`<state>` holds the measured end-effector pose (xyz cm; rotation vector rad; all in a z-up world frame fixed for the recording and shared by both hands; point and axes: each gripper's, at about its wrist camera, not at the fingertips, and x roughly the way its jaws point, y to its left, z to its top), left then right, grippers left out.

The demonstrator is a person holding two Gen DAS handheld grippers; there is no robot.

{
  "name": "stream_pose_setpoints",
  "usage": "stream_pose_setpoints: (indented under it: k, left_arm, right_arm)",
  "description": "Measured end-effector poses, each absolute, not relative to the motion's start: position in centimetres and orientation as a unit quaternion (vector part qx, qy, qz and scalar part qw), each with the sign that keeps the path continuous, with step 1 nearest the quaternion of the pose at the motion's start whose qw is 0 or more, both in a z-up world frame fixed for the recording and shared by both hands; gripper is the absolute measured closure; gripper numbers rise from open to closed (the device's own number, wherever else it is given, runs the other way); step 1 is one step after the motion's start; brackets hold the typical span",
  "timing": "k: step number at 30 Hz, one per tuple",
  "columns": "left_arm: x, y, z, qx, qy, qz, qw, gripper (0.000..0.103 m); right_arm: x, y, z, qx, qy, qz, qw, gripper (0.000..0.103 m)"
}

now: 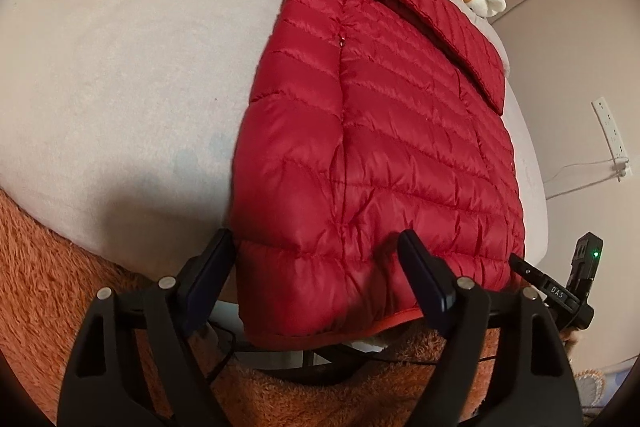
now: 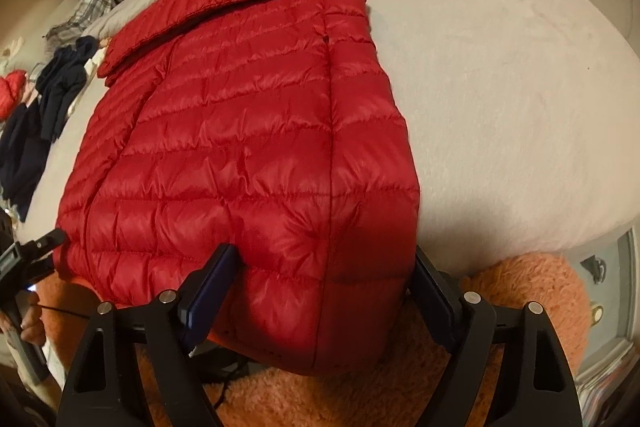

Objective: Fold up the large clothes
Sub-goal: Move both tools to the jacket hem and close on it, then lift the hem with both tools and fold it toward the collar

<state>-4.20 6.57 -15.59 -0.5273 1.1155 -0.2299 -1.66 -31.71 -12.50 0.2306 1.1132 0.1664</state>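
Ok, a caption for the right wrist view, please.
Right claw straddles the hem corner of a red jacket on a grey bed, sleeve folded across.

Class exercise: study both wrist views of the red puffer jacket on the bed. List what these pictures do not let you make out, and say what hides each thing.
1. Left wrist view: the red puffer jacket covers the bed beneath it.
2. Both views: whether either gripper's pads press the hem; the puffy fabric bulges around the left gripper and the right gripper.
3. Right wrist view: the dark clothes are small, dim and distorted near the edge.
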Motion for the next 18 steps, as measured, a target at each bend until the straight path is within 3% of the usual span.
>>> stream_pose_setpoints:
  k: [8,11,13,16,18]
  left_arm:
    - [-4.04,6.5,-15.81,-0.246,0.523,-0.115,0.808,0.024]
    - [-4.21,6.55,-15.8,-0.237,0.52,-0.104,0.814,0.034]
    - [-4.35,6.5,-15.74,-0.237,0.518,-0.103,0.815,0.048]
    - [-4.38,6.43,-15.84,-0.253,0.518,-0.112,0.809,0.067]
    - [-4.38,6.13,-15.83,-0.261,0.517,-0.109,0.808,0.073]
  right_arm:
    - [-2.03,-31.8,-12.78,0.107,0.522,0.083,0.842,0.021]
    - [-2.09,-31.71,-12.88,0.107,0.517,0.085,0.845,0.026]
    - [-2.16,-31.67,-12.81,0.101,0.517,0.085,0.846,0.029]
    - [-2.19,-31.5,-12.49,0.104,0.517,0.095,0.845,0.044]
    - [-2.16,-31.33,-12.29,0.104,0.513,0.104,0.846,0.057]
